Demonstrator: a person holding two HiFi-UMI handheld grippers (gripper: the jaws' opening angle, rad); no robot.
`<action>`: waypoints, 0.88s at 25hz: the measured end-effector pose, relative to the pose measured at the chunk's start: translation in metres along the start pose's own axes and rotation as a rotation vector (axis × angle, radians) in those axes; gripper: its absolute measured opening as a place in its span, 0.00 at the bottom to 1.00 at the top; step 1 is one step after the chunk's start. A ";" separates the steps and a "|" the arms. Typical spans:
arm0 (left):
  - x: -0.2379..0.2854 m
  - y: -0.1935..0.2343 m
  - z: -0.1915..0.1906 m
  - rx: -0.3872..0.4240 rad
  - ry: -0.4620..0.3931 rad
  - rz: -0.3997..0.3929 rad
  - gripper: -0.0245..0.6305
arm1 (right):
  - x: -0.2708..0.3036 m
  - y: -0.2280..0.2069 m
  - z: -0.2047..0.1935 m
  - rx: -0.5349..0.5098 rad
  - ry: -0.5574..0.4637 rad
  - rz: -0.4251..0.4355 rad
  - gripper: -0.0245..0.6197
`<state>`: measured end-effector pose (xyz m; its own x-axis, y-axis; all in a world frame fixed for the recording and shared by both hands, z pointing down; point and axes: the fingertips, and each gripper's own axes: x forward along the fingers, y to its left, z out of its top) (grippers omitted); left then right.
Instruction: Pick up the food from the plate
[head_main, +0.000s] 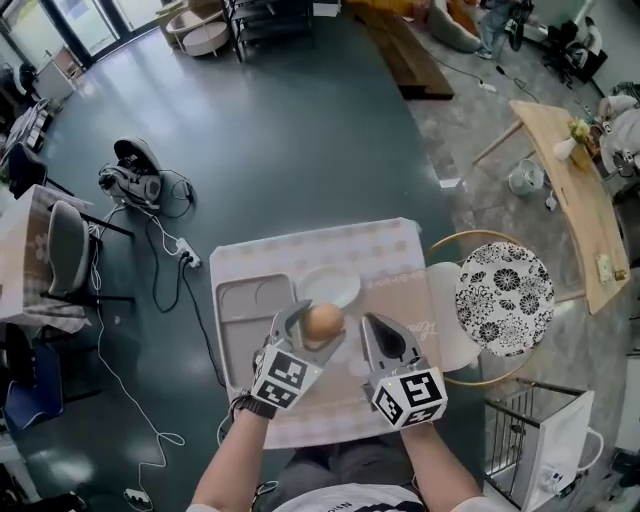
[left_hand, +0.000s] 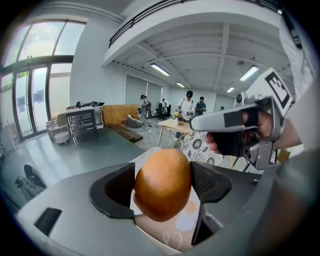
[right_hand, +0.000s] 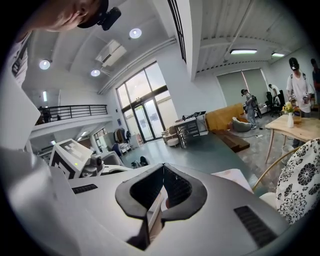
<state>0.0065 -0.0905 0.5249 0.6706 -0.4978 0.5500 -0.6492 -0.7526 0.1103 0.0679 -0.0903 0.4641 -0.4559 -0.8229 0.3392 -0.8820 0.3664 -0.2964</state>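
A round golden-brown bun is held up above the table, my left gripper shut on it. In the left gripper view the bun fills the gap between the two black pads. The white plate lies just beyond it on the table, with nothing on it. My right gripper hovers beside the left one, its jaws shut with their tips touching and nothing between them.
A grey compartment tray lies left of the plate on the pale patterned tablecloth. A chair with a floral cushion stands to the right of the table. Cables and a power strip lie on the floor to the left.
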 end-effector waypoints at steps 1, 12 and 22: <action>-0.007 -0.007 0.005 -0.001 -0.010 -0.007 0.56 | -0.006 0.002 0.002 -0.004 -0.004 -0.004 0.06; -0.099 -0.071 0.056 -0.019 -0.138 -0.011 0.56 | -0.065 0.047 0.043 -0.021 -0.088 -0.006 0.06; -0.173 -0.093 0.077 -0.026 -0.226 0.009 0.56 | -0.102 0.101 0.065 -0.054 -0.156 0.008 0.06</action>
<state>-0.0212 0.0325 0.3560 0.7261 -0.5908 0.3516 -0.6626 -0.7378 0.1286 0.0332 0.0021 0.3422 -0.4426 -0.8757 0.1930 -0.8854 0.3927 -0.2489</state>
